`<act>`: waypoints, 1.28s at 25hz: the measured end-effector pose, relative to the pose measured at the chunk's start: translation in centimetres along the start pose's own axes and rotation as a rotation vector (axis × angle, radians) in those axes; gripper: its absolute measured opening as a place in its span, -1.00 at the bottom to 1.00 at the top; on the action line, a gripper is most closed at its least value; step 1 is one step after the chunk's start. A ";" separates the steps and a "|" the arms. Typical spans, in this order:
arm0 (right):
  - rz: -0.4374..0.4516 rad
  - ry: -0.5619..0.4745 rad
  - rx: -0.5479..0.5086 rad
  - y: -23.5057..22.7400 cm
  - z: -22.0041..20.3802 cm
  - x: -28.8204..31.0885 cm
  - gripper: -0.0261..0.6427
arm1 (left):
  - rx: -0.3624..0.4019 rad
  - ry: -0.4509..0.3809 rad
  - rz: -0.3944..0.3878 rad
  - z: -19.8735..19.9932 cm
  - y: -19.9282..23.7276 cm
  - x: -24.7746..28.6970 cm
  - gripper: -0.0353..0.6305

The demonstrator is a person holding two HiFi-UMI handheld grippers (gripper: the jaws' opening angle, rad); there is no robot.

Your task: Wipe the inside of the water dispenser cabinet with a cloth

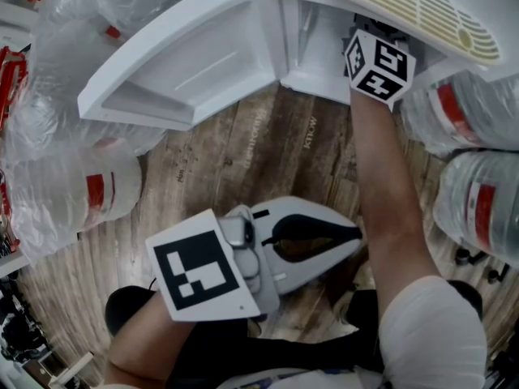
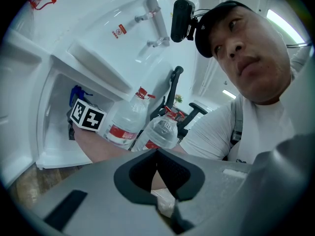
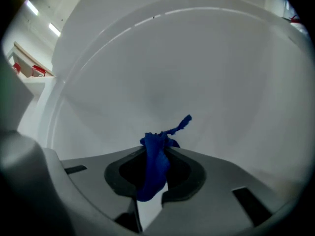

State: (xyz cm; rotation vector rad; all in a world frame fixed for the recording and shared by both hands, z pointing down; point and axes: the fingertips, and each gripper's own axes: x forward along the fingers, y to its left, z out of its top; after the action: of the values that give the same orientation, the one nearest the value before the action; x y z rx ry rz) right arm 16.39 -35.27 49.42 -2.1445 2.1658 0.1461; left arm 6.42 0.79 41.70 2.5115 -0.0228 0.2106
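Observation:
The white water dispenser cabinet (image 1: 312, 51) stands open at the top of the head view, its door (image 1: 186, 63) swung out to the left. My right gripper (image 3: 156, 144) reaches inside, shut on a blue cloth (image 3: 153, 163) whose tip rests against the white inner wall (image 3: 172, 68). From outside, only its marker cube (image 1: 379, 65) and the person's forearm show. The left gripper view finds the cube (image 2: 88, 116) and some cloth (image 2: 78, 93) in the cabinet opening. My left gripper (image 1: 357, 235) hangs low over the wooden floor, shut and holding nothing.
Large water bottles with red labels crowd both sides: at the left (image 1: 77, 189) and at the right (image 1: 478, 209). The dispenser's vented top (image 1: 413, 6) overhangs the opening. A wooden floor (image 1: 243, 152) lies in front of the cabinet. A person's knees sit below.

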 end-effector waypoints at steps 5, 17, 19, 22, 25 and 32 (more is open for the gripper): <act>-0.041 0.036 0.005 -1.2 -1.5 0.5 -0.75 | 0.000 -0.001 0.004 0.0 0.0 -0.1 -0.88; -0.048 0.294 0.042 -1.7 -11.4 0.3 -0.75 | -0.001 0.006 0.007 -0.2 -0.2 -0.1 -0.88; -0.065 0.337 0.074 -2.0 -12.8 0.0 -0.75 | 0.001 0.007 0.005 -0.2 -0.3 0.0 -0.88; -0.085 0.401 0.116 -2.4 -14.6 -0.6 -0.74 | -0.002 0.008 0.004 -0.2 -0.5 0.1 -0.88; -0.099 0.408 0.133 -2.8 -14.5 -1.0 -0.73 | 0.001 0.011 0.000 -0.2 -0.6 0.2 -0.88; -0.122 0.171 0.123 -3.2 -5.5 -1.0 -0.73 | 0.003 0.015 -0.010 -0.2 -0.8 0.7 -0.88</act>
State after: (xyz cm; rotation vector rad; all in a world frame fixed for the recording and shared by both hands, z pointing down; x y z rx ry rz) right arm 19.62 -35.05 55.02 -2.2859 2.0585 -0.1809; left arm 7.11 1.64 41.51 2.5126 -0.0036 0.2260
